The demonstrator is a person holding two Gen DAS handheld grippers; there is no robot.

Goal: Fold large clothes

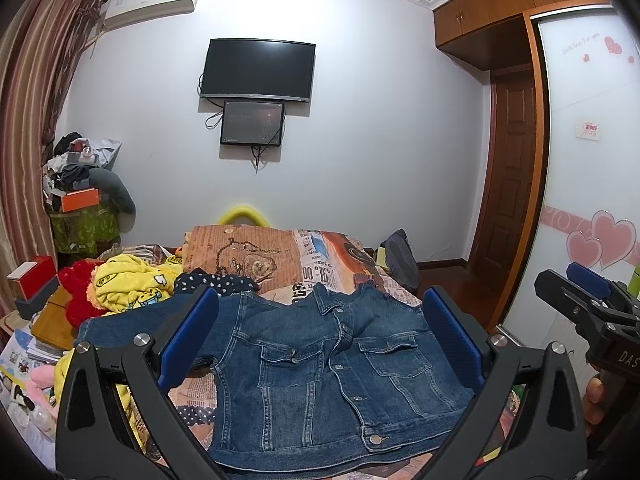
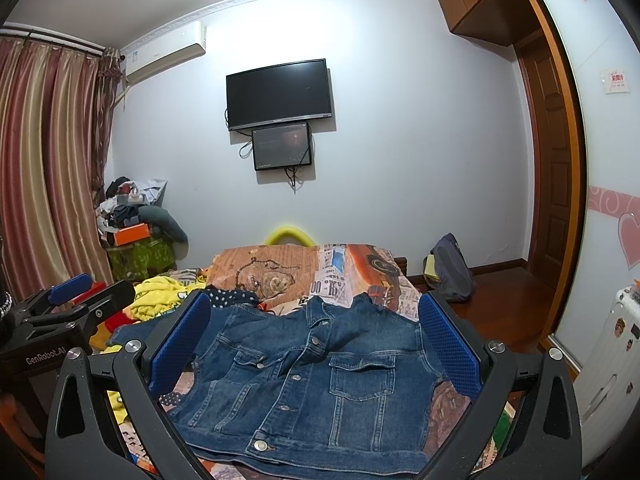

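Observation:
A blue denim jacket (image 1: 336,372) lies front up and buttoned on the bed, collar toward the far wall, one sleeve spread to the left. It also shows in the right wrist view (image 2: 316,380). My left gripper (image 1: 320,336) is open and empty, hovering above the jacket's near hem. My right gripper (image 2: 316,340) is open and empty, also above the jacket. The right gripper shows at the right edge of the left wrist view (image 1: 588,292), and the left gripper at the left edge of the right wrist view (image 2: 80,292).
The bed has a newspaper-print cover (image 1: 320,256). A pile of yellow, red and dotted clothes (image 1: 132,284) lies left of the jacket. Boxes and books (image 1: 36,292) stand at the left. A backpack (image 2: 452,268) sits on the floor, and a wardrobe (image 1: 592,160) is at the right.

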